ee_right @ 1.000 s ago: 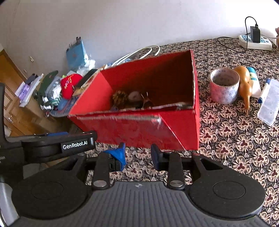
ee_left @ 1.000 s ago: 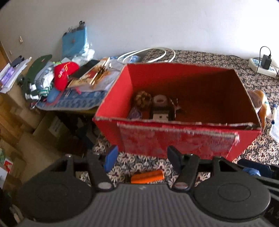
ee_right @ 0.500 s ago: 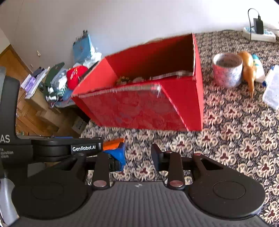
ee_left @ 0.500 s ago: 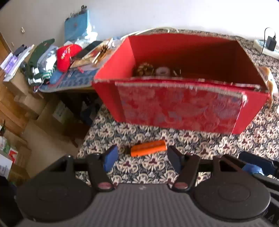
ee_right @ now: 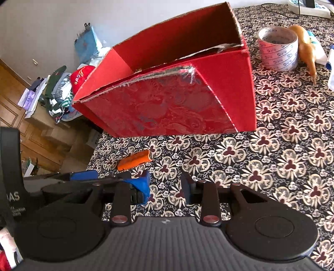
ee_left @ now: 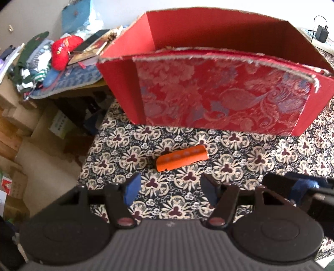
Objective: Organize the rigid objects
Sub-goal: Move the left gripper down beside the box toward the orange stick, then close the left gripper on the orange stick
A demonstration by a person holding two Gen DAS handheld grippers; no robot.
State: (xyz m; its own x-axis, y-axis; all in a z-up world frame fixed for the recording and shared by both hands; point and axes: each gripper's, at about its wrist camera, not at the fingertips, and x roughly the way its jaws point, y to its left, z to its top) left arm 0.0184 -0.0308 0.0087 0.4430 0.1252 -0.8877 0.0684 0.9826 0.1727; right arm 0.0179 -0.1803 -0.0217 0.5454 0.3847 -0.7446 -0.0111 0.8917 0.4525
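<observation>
Left wrist view: the left gripper (ee_left: 169, 189) points steeply down at the patterned cloth (ee_left: 129, 146) with its jaws spread wide and nothing between them. The orange block (ee_left: 182, 158) lies flat just ahead of the gap, in line with it, probably so the jaws can drop over its long sides. It sits near the left front corner of the covered surface, between the gripper and the front wall of the red box (ee_left: 219, 93), which stands open-topped, presumably as the place for sorted items. Past the cloth's left edge the surface ends, and a cluttered side table (ee_left: 68, 83) with a red cap (ee_left: 61, 52) and cardboard boxes fills the room beyond.

Right wrist view: the right gripper (ee_right: 166, 186) hangs just beside the other tool, jaws only narrowly parted and empty, likely waiting. The orange block (ee_right: 133, 160) lies ahead to its left, apart from both tools. At the box's right, well apart, stand a tape roll (ee_right: 277, 49) and an orange figurine (ee_right: 306, 50); a power strip (ee_right: 309, 7) lies at the far edge by a plain wall.
</observation>
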